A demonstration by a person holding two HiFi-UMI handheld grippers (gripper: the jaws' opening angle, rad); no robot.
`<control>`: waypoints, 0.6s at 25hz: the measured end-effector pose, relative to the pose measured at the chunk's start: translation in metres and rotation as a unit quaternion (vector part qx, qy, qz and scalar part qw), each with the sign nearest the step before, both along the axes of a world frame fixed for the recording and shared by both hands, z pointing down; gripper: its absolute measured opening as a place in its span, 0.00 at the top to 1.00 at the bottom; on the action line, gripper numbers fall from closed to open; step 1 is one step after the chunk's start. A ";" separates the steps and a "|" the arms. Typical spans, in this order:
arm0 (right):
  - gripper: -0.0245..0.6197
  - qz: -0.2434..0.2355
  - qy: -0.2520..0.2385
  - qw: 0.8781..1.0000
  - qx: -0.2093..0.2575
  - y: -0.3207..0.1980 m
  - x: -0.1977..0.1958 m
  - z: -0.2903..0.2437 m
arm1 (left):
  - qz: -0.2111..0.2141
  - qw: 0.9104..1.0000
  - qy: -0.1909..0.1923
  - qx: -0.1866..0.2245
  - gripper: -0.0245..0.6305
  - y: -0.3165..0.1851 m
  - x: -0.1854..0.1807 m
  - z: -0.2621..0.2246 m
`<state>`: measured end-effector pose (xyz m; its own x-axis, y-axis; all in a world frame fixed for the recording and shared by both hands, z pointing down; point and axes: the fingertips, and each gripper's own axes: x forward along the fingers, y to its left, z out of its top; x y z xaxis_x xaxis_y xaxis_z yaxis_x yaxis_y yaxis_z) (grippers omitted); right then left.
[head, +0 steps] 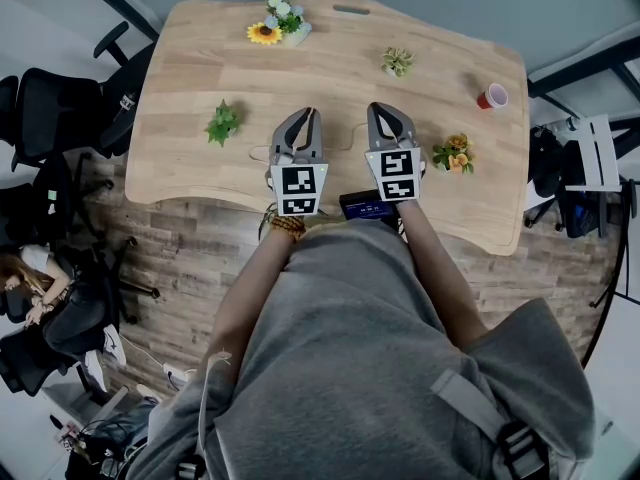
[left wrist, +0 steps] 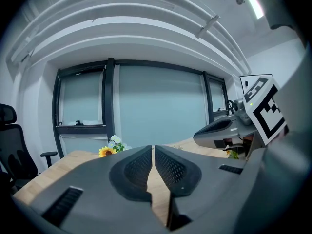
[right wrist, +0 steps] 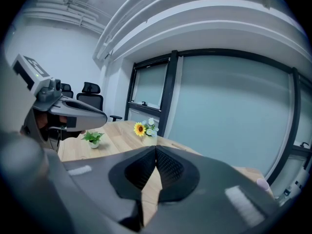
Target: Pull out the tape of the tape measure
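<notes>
My left gripper (head: 308, 115) and right gripper (head: 381, 108) are held side by side over the near part of the wooden table (head: 200, 58), pointing away from me. Both are shut with nothing between the jaws. In the left gripper view the left gripper (left wrist: 153, 149) shows only bare tabletop past its tips. The right gripper (right wrist: 156, 150) looks the same in its own view. A small dark blue boxy object (head: 363, 206), possibly the tape measure, lies at the table's front edge, just below the right gripper's marker cube and partly hidden by it. Neither gripper touches it.
On the table stand a sunflower pot (head: 278, 23), a small green plant (head: 223, 123), a succulent (head: 397, 62), an orange-flowered plant (head: 455, 154) and a red cup (head: 492, 96). Black office chairs (head: 50, 108) stand to the left, bags (head: 560, 183) to the right.
</notes>
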<state>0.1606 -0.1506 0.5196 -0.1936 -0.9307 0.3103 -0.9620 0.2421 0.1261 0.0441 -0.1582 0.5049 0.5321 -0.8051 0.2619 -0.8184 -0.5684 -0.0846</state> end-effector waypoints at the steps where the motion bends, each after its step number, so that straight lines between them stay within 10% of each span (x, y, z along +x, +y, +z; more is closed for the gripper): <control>1: 0.95 0.001 -0.001 1.000 0.000 0.000 0.000 0.000 | -0.001 1.000 -0.001 -0.004 0.93 0.000 0.000 0.000; 15: 0.95 0.007 -0.003 1.000 -0.007 0.002 0.005 0.004 | -0.001 1.000 -0.008 -0.020 0.93 0.000 0.000 0.007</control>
<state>0.1656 -0.1484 0.5239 -0.1814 -0.9292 0.3221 -0.9662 0.2295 0.1177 0.0440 -0.1580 0.5114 0.5261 -0.7949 0.3022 -0.8183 -0.5700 -0.0745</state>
